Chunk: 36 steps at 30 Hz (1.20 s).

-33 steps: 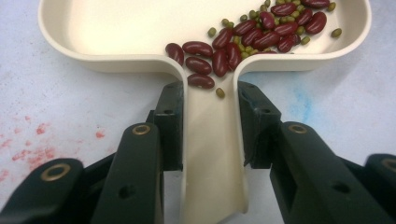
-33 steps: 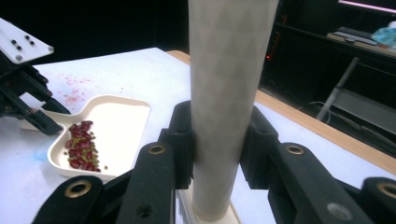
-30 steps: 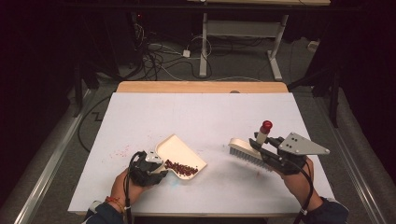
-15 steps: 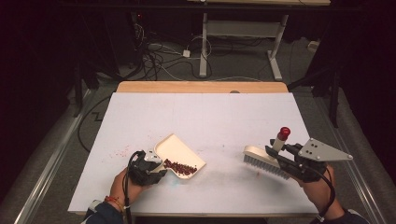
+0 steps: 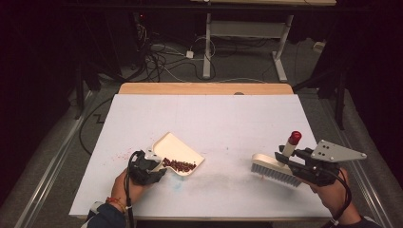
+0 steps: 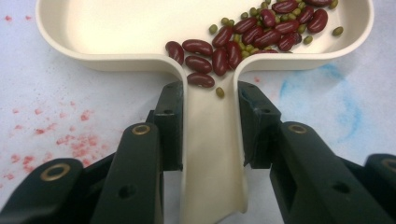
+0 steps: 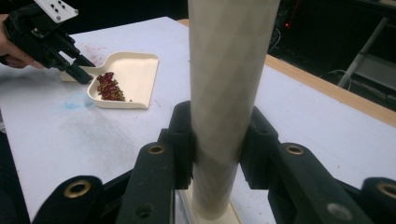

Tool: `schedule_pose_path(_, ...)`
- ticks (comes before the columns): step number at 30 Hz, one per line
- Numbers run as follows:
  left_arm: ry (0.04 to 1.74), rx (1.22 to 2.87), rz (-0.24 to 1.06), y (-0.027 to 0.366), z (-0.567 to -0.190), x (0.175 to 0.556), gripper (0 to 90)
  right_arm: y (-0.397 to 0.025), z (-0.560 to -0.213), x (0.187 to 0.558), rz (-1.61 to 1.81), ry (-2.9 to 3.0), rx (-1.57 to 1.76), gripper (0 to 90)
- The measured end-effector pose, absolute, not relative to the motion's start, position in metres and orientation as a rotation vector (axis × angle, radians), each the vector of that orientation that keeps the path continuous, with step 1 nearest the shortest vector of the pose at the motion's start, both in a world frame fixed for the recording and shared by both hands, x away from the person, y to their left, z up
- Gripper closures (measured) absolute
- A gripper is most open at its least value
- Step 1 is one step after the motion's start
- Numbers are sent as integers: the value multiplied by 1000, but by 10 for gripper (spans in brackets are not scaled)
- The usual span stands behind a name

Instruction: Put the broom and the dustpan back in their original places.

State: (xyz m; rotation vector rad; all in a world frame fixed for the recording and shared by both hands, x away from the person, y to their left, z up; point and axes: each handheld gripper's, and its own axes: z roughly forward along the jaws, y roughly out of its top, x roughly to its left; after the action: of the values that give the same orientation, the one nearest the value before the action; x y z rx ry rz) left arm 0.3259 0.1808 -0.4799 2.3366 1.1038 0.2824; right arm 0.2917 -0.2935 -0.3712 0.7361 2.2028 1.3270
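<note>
1 dustpan (image 5: 178,153), 1 brush (image 5: 278,167), 2 grippers.

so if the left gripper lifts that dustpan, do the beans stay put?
Probably not all. The beans lie loose, round and glossy, so they likely roll. Some already sit in the dustpan handle channel; tilting back could spill them. The pan looks rigid.

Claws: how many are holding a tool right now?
2. The left claw clamps the dustpan by its handle; the right claw clamps the brush handle.

brush handle (image 7: 229,93): top cut off | dustpan (image 6: 205,42): far rim cut off
</note>
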Motion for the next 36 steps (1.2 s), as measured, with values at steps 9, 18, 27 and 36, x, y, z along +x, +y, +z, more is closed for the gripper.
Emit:
schedule_pose_path(9,1167,2298,330,189,-480,331,637,-294,-370,292,1350,2263,721,700)
schedule_pose_path(18,1273,2242,360,204,-483,344,637,-295,-365,295,1314,2317,733,699)
schedule_pose_path(27,1392,2166,423,211,-484,357,636,-289,-371,312,1282,2416,750,700)
schedule_pose_path(36,1491,2080,421,209,-486,370,630,-282,-376,346,1280,2454,782,698)
